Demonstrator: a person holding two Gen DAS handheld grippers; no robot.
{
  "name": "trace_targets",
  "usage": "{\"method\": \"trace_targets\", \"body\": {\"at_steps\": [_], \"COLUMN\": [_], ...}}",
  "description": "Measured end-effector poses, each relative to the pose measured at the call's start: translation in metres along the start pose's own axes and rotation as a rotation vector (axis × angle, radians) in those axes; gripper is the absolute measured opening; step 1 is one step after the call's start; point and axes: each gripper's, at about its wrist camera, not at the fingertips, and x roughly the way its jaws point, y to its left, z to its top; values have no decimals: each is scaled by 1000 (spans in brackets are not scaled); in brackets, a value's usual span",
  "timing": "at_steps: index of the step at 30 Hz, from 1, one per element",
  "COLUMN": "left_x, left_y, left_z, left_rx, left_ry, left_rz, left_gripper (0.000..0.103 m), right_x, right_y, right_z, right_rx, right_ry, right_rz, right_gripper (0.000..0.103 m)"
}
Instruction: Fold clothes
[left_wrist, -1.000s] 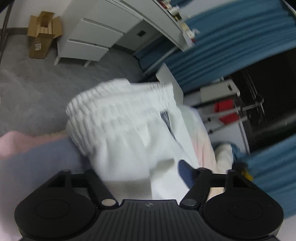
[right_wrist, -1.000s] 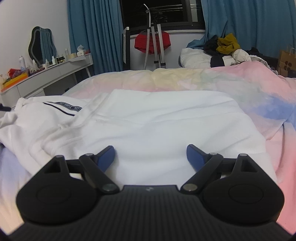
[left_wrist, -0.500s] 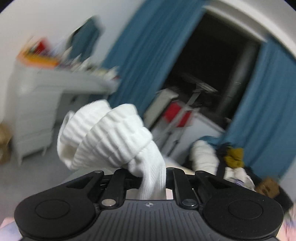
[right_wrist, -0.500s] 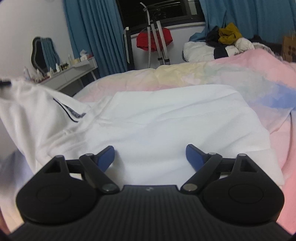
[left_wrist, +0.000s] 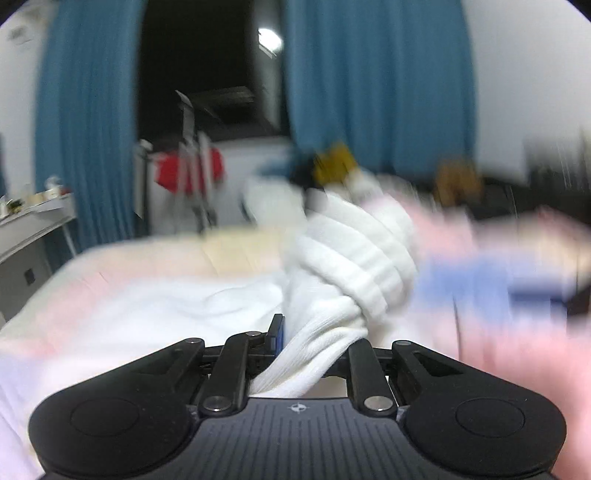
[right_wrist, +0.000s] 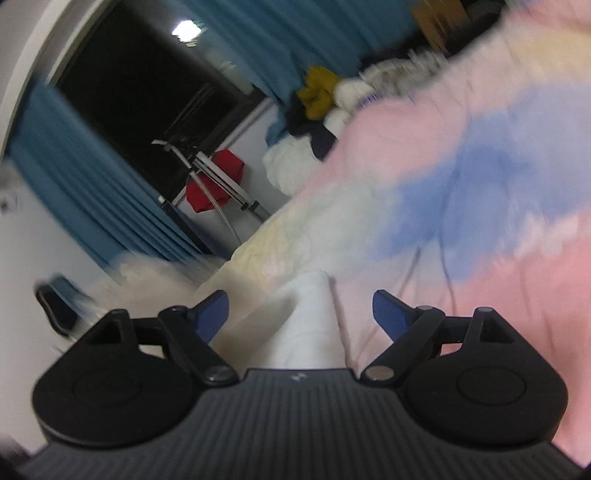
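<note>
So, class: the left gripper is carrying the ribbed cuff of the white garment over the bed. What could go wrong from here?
1. The left gripper pinches only a bunched ribbed cuff, so it may slip out.
2. The right gripper is open and holds nothing, so the white garment could drag and crease.

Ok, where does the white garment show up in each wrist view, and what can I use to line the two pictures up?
Left wrist: the white garment sits centre frame, its ribbed end bunched above the left gripper, which is shut on it.
Right wrist: a white fold lies bottom centre, between the fingers of the open right gripper, not clamped.
Shared landmark: the red item on the metal stand, and.
</note>
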Motion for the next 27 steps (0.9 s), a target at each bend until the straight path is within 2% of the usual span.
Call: {"method": "trace_targets", "body": {"at_steps": [2,4,6,7,9,13,15,17,19,20,22,23,24,27], "left_x": [5,11,16,19,24,6,3,1,-3,-4,-6,-8,-10,-15], "left_y": [-9,-17,-26,-30,-39,-2,10,22,31,33,34,34,33,32], "left_z": [-11,-21,-32,-37,-48,-62,-67,-75,-84,-87,-88,-86,-84,-77], "left_rx": [72,143,215,251,323,398,399,383,365,360,346,337,327,297], "left_ry": [35,70,105,122,157,175,174,179,181,178,162,146,130,82], "left_rz": [-15,-30,-44,-52,-67,-86,-90,-91,-94,-94,-97,-103,-110,-130], "left_gripper": [16,20,35,41,59,63,63,62,60,56,40,29,18,14], "right_x": [13,26,41,49,64,83,94,108,122,128,139,143,142,134], "right_y": [-17,-27,-29,-28,-25,-15,-7,1,10,14,23,26,28,35], "right_z": [2,-1,-5,-6,-9,-13,-11,-9,-10,-12,-17,-18,-19,-13], "right_rx": [73,126,146,149,157,112,90,57,5,-23,-79,-102,-110,-109], "right_ry": [68,111,147,167,199,215,222,230,253,263,281,280,271,229], "right_rz": [22,43,64,87,128,157,191,213,220,211,193,180,176,203], "right_gripper": [88,83,75,74,73,71,71,71,65,61,45,34,28,21]}}
